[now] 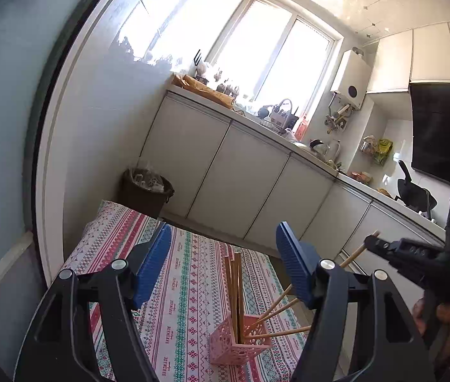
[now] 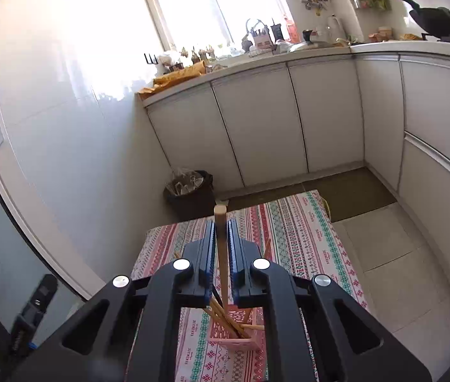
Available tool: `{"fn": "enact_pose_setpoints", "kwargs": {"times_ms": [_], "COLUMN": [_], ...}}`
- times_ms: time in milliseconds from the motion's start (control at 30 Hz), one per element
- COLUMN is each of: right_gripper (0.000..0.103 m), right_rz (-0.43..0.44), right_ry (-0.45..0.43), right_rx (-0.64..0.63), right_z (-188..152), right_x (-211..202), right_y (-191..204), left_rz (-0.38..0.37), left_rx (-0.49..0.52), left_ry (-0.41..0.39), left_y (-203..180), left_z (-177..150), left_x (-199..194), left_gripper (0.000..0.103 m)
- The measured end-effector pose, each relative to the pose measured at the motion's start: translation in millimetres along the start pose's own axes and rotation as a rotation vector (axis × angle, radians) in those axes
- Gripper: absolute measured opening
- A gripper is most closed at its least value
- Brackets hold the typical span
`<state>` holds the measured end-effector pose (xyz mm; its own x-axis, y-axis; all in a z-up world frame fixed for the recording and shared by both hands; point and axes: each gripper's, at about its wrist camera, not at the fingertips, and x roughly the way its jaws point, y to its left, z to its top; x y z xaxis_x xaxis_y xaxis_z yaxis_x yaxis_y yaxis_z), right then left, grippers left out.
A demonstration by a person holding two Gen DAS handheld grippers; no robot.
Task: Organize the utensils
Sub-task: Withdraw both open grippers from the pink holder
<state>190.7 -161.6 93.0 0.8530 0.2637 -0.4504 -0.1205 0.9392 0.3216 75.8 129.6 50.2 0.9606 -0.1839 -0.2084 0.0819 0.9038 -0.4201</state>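
Note:
A pink lattice holder (image 1: 237,340) stands on the patterned tablecloth (image 1: 190,286) with several wooden chopsticks (image 1: 236,286) in it, some upright, some leaning right. My left gripper (image 1: 225,248) is open and empty above and behind the holder. My right gripper (image 2: 221,232) is shut on a wooden chopstick (image 2: 220,242) held upright, its lower end over the holder (image 2: 241,334). The right gripper also shows in the left wrist view (image 1: 371,242) at the right, with the chopstick (image 1: 357,251) through it.
A small table with the striped cloth (image 2: 304,242) stands in a kitchen. A dark waste bin (image 1: 145,191) sits by the wall beyond the table. White cabinets (image 2: 256,127) and a cluttered counter (image 1: 272,124) run behind. A tiled floor (image 2: 400,270) lies to the right.

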Motion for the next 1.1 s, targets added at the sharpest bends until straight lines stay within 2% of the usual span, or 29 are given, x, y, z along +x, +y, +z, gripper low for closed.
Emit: {"fn": "enact_pose_setpoints", "kwargs": {"times_ms": [33,100,233,333,467,500,600,667,833,1000,1100], "right_gripper": [0.016,0.031,0.032,0.038,0.057,0.065,0.083,0.091,0.093,0.096,0.096], "right_rz": [-0.012,-0.025,-0.051,-0.063,-0.051,-0.049,-0.063,-0.093,-0.159,-0.184,-0.223], "right_ry": [0.031,0.069,0.07,0.047,0.025,0.018,-0.003,0.013,0.162,0.287,0.315], "right_rx": [0.012,0.024,-0.006,-0.016,0.008,0.02,0.054,0.067,0.037,0.039,0.012], "right_z": [-9.0,-21.8,-27.1,-25.2,-30.1,-33.7,-52.0,-71.3,-119.3,-161.1,-182.5], "right_x": [9.8,20.2,12.0,-5.6,-35.1,-43.5,-66.7,-76.0,-66.6,-56.2,-54.7], "right_y": [-2.8,-5.6,-3.2,-3.2,-11.2,-15.1,-29.9,-40.3,-57.4,-74.0,-82.0], "left_rz": [0.004,0.0,0.0,0.001,0.004,0.004,-0.003,-0.003,-0.033,-0.074,-0.086], "left_rx": [-0.004,-0.011,0.001,0.016,0.042,0.046,0.08,0.121,0.246,0.364,0.425], "left_ry": [0.002,-0.001,0.007,0.03,0.045,0.046,0.081,0.122,0.26,0.439,0.527], "left_y": [1.2,1.8,0.0,-4.3,-8.1,-8.3,-9.9,-13.7,-27.8,-41.1,-44.8], "left_z": [0.5,2.5,4.5,0.6,-1.5,-1.6,-4.9,-11.2,-37.8,-75.7,-98.2], "left_x": [-0.5,-2.2,-4.9,-2.6,-5.1,-6.7,-6.4,-3.4,10.3,30.4,39.0], "left_gripper": [0.065,0.065,0.065,0.065,0.068,0.073,0.078,0.084,0.095,0.096,0.096]}}
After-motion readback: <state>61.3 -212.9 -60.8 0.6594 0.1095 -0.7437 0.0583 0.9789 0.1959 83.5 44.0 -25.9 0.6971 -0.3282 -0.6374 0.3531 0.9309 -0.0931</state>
